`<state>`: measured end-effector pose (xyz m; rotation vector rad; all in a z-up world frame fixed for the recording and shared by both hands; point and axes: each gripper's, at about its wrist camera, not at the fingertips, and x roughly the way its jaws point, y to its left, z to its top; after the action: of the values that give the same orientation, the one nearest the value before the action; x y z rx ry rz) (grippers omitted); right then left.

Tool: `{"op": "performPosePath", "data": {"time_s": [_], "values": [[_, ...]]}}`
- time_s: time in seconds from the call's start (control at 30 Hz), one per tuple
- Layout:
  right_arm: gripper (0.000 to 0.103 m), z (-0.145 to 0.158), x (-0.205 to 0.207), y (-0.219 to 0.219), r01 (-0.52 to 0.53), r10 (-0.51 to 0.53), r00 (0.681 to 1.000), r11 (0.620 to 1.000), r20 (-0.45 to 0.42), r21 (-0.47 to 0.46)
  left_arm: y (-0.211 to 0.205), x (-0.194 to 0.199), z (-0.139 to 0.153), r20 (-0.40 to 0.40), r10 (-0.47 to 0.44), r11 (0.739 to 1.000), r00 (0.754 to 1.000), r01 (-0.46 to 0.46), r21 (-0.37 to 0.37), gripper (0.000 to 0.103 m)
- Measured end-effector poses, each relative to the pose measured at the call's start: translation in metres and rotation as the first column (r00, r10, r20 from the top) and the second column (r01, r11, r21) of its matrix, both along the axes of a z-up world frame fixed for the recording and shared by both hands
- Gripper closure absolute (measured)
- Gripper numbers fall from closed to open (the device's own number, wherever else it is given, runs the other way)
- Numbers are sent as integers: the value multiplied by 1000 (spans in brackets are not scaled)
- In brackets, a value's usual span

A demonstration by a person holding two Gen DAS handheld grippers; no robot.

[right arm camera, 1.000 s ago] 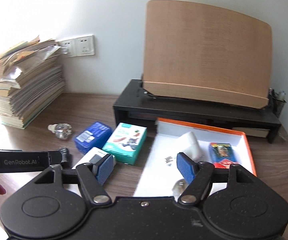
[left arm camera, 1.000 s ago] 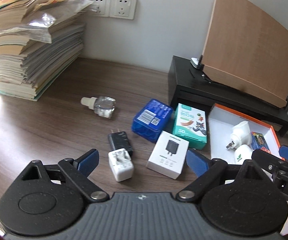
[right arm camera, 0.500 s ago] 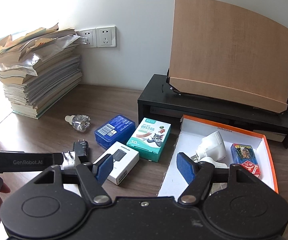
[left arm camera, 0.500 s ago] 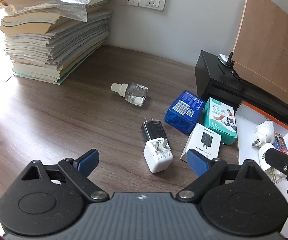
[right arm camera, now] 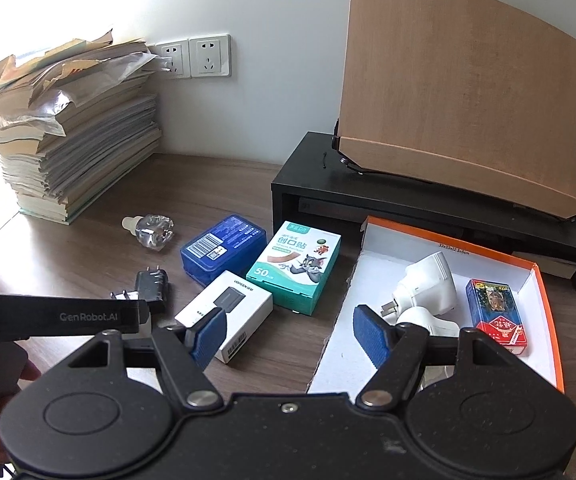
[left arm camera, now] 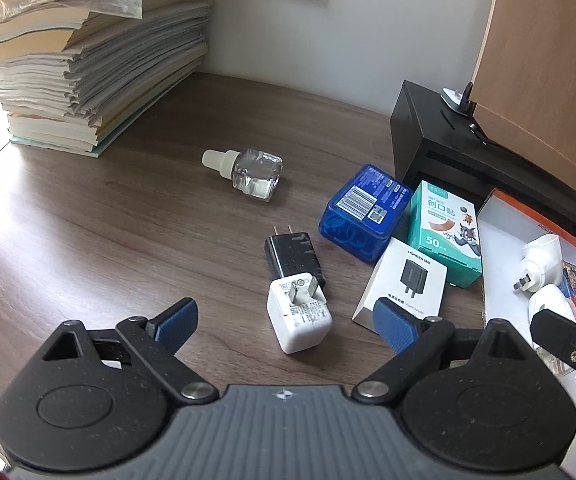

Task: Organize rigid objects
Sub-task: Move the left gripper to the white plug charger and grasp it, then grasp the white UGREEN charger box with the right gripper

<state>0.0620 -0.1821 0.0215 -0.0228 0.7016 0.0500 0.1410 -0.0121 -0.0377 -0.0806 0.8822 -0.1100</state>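
Loose on the wooden desk lie a white charger (left arm camera: 299, 315), a black charger (left arm camera: 292, 258), a clear bottle (left arm camera: 252, 173), a blue case (left arm camera: 363, 210), a green plaster box (left arm camera: 445, 234) and a white charger box (left arm camera: 405, 282). An orange-rimmed white box (right arm camera: 547, 308) holds two white plugs (right arm camera: 427, 284) and a red card pack (right arm camera: 495, 312). My left gripper (left arm camera: 286, 322) is open, the white charger lying between its fingertips. My right gripper (right arm camera: 289, 334) is open and empty, above the box's left edge.
A tall stack of papers (left arm camera: 88, 52) fills the back left. A black riser (right arm camera: 427, 208) with a wooden book stand (right arm camera: 463, 116) stands at the back right. Wall sockets (right arm camera: 194, 58) sit behind.
My left gripper has moved forward and down toward the white charger, which now sits between its open fingers. My right gripper has pulled back and risen slightly.
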Motion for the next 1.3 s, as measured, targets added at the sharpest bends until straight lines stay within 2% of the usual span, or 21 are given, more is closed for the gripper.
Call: {"op": "performPosePath", "data": {"time_s": [0.17, 0.4, 0.57, 0.6, 0.63, 0.7, 0.93, 1.1, 1.3], "values": [[20, -3, 5, 2, -18, 18, 1000, 1000, -11, 0, -1, 5, -7, -14, 26, 1000, 1000, -26, 8, 8], [20, -10, 10, 1, -34, 34, 999, 999, -31, 5, -4, 17, -22, -44, 31, 999, 999, -31, 12, 25], [20, -14, 17, 2, -49, 50, 998, 999, -46, 11, -5, 20, -32, -47, 10, 1000, 999, -10, 3, 56], [20, -16, 19, 3, -52, 53, 997, 999, -52, 14, -5, 20, -31, -36, 4, 1000, 999, -4, 1, 68], [20, -17, 20, 3, -56, 57, 997, 998, -58, 17, -5, 20, -32, -39, -6, 1000, 999, 5, -11, 72], [20, -21, 25, 6, -64, 66, 995, 998, -73, 28, -3, 20, -31, -31, -9, 1000, 999, 9, -13, 74], [17, -32, 46, 25, -53, 65, 990, 994, -126, 95, 11, 12, -22, -8, -11, 1000, 1000, 11, -25, 74], [16, -48, 72, 40, 53, -15, 978, 982, -206, 179, 28, 4, -10, 16, 11, 999, 1000, -11, -39, 74], [16, -67, 100, 53, 197, -147, 950, 966, -274, 167, 46, -1, 0, 32, 25, 999, 999, -24, -36, 74]]}}
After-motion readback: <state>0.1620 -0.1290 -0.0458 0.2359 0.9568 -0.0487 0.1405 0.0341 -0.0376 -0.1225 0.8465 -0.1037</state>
